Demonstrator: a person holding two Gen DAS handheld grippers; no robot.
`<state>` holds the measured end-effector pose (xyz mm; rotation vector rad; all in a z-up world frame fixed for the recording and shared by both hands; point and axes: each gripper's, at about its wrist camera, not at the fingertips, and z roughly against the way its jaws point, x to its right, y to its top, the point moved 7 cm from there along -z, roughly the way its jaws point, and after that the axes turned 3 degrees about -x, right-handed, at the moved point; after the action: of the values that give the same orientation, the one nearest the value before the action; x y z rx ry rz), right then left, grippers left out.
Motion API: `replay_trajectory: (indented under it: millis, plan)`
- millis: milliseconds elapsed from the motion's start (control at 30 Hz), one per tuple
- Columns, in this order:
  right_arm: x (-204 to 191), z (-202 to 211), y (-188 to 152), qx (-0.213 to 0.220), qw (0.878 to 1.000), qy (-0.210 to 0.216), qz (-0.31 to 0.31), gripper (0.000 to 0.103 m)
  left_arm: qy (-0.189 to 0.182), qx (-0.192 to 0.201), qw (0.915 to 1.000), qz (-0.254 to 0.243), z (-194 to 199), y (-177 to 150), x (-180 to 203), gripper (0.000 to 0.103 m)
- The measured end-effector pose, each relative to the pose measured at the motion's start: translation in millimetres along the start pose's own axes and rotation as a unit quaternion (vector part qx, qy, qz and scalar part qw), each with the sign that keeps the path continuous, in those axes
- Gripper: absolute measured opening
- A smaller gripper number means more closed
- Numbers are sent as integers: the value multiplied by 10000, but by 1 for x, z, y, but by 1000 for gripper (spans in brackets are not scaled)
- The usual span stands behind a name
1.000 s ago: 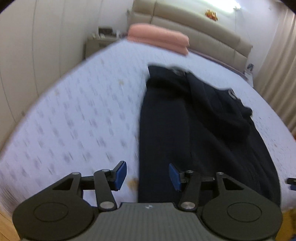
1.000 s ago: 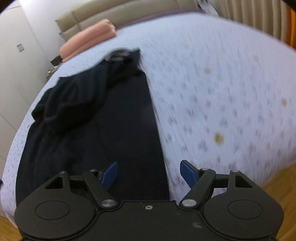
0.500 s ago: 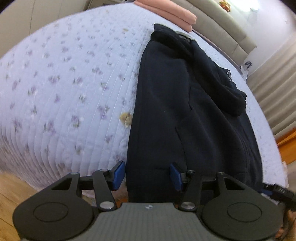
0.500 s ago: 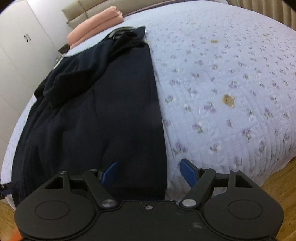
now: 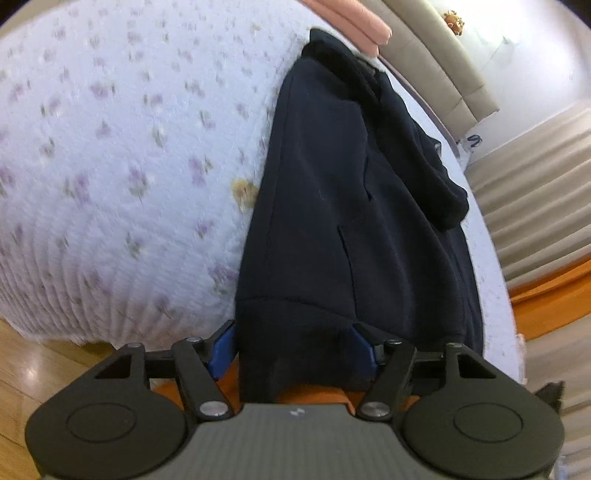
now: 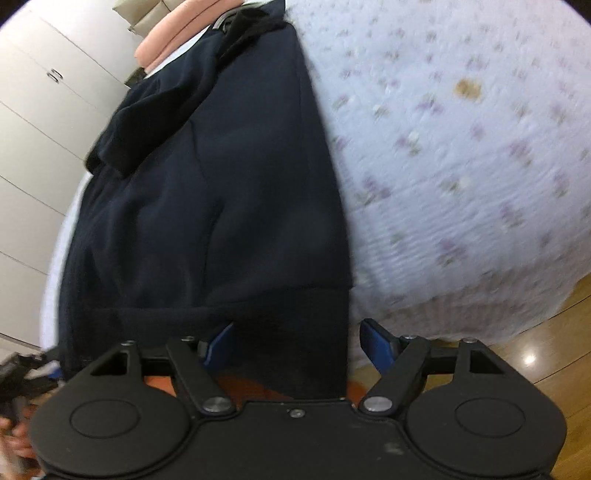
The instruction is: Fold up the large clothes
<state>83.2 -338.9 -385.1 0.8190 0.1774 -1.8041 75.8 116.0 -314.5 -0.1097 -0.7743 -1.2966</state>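
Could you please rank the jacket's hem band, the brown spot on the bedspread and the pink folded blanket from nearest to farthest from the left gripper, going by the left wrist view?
1. Hem band: between the opening jaws of the left gripper.
2. Brown spot: midway up the bedspread, just left of the jacket.
3. Pink blanket: far end, beyond the collar.

Left claw point(image 5: 293, 349) opening, right claw point(image 6: 295, 345) closing

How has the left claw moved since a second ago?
Yes. The left claw has come down to the dark garment's hem at the bed's foot edge, jaws opening around it.
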Motion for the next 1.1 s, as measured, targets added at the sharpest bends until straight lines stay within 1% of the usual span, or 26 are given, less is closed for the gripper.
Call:
replay_trajectory:
  millis: [33, 67, 100, 133, 167, 200, 267, 400, 500, 600, 667, 733, 800, 867, 933, 1033, 1100]
  plan:
    - [-3, -2, -1, -16, 10000, 63, -7, 64, -53, -79, 9999, 52, -3, -2, -1, 63]
    - [-6, -1, -1, 12, 10000, 17, 47, 49, -57, -152, 9998, 69, -7, -4, -1, 49]
    - [-10, 1, -2, 38, 9999, -49, 140, 40, 22, -165, 9999, 12, -9, -6, -1, 34]
    - [-15, 4, -2, 50, 9996, -111, 244, 33, 200, -119, 9997, -126, -9, -6, 1, 28]
    - [-19, 9, -3, 64, 9992, -169, 355, 19, 311, -119, 9992, -235, -8, -7, 2, 12]
    - [-23, 14, -4, 108, 9989, -152, 419, 16, 253, -85, 9992, -289, -5, -7, 5, 9]
    - [-31, 28, -4, 234, 9985, -55, 499, 13, 34, 113, 9990, -422, 8, -4, 17, 8]
    - [-51, 54, 4, 507, 9962, 167, 691, 10, -395, 431, 9951, -800, 38, 7, 51, 6]
    - [-68, 67, 20, 721, 9934, 300, 843, 9, -520, 652, 9919, -955, 49, 20, 71, 6]
    - [-76, 76, 35, 864, 9914, 376, 912, 9, -659, 870, 9896, -942, 55, 36, 82, 6]
    - [-78, 71, 42, 831, 9920, 346, 882, 9, -629, 894, 9893, -962, 53, 45, 83, 6]
    - [-72, 65, 42, 731, 9938, 339, 765, 9, -559, 812, 9913, -872, 48, 47, 78, 6]
    - [-68, 65, 41, 729, 9944, 380, 666, 9, -685, 804, 9920, -695, 46, 45, 74, 6]
    - [-65, 68, 37, 754, 9945, 399, 610, 9, -718, 853, 9918, -625, 48, 44, 72, 6]
    - [-65, 69, 34, 823, 9942, 374, 583, 9, -717, 860, 9917, -630, 50, 43, 68, 6]
    - [-71, 74, 38, 965, 9926, 482, 552, 9, -747, 862, 9918, -580, 51, 42, 63, 6]
    - [-77, 82, 44, 1097, 9905, 591, 585, 9, -823, 957, 9906, -520, 53, 46, 64, 6]
